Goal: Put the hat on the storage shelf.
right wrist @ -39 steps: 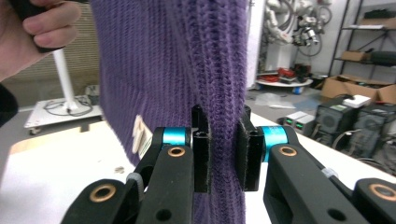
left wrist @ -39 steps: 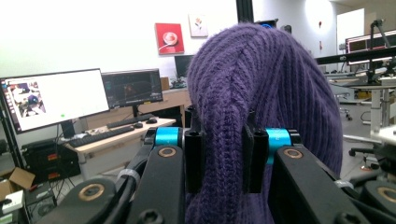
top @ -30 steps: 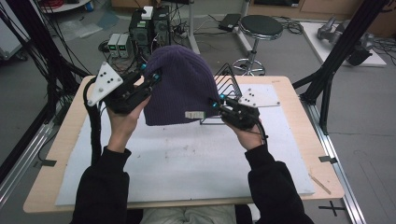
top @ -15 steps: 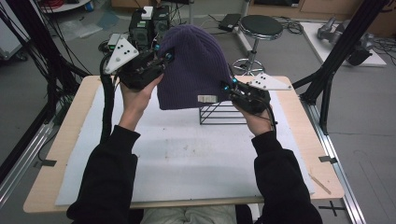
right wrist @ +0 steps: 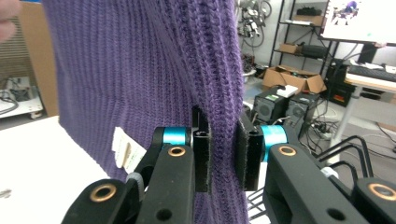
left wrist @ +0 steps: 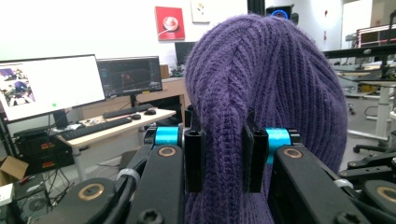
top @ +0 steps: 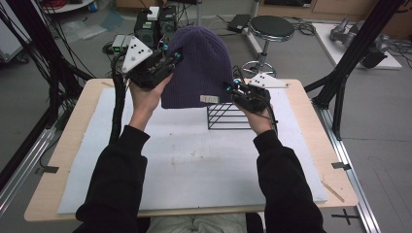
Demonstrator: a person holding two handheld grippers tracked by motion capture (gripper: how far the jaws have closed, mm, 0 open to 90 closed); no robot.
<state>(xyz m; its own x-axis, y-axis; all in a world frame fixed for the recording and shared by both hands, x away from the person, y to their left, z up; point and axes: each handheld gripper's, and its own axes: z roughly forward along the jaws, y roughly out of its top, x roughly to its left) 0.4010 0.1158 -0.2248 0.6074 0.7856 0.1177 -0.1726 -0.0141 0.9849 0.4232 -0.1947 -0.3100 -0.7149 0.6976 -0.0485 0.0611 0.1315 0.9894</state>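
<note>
Left gripper (top: 171, 59) clamped on one edge of the purple ribbed knit beanie (top: 197, 65), held in the air above the far side of the bench (top: 311, 116); right gripper (top: 231, 89) pinches the opposite hem near the white label. Risk: knit slipping from a shallow pinch or snagging on the black wire rack (top: 227, 116) below. Both forearms extended forward, left hand higher, beanie hanging tilted.

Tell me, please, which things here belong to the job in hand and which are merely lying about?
Part of the job:
- purple beanie, held up above the table
- left hand-held gripper, shut on the beanie's edge
- right hand-held gripper, shut on the opposite edge
- black wire rack, beneath the beanie

Lying about:
- round stool
- monitors and keyboard
- cardboard boxes
</note>
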